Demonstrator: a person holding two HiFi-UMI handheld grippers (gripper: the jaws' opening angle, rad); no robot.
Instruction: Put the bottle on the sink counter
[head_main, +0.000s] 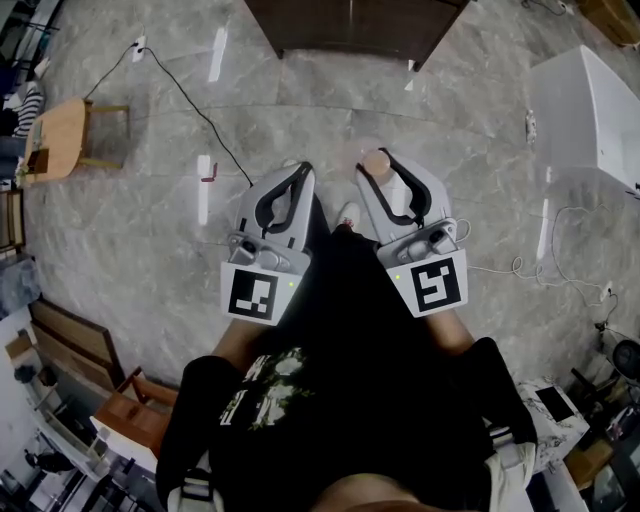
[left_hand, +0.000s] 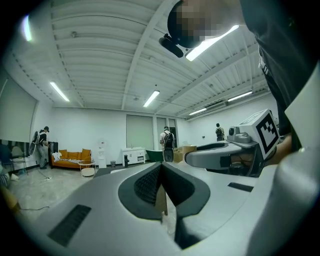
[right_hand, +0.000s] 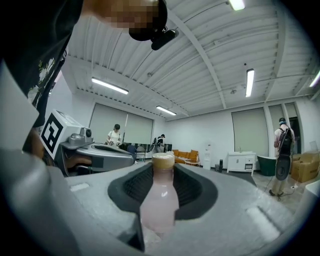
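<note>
Right tongs (right_hand: 162, 166) pinching pink bottle (right_hand: 159, 200) by its body, tan cap (right_hand: 162, 160) past the tips; we hold it above grey marble floor (head_main: 150, 220). Left tongs (left_hand: 161, 167) pressed together, empty.

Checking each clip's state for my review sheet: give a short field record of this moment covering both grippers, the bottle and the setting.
left gripper: fingers together, nothing between them
right gripper: fingers closed on the bottle
bottle: pale pink, tan cap, cap end toward the fingertips
setting: person standing over a grey marbled floor in a large room
task state: bottle in the grip, not yet set down
</note>
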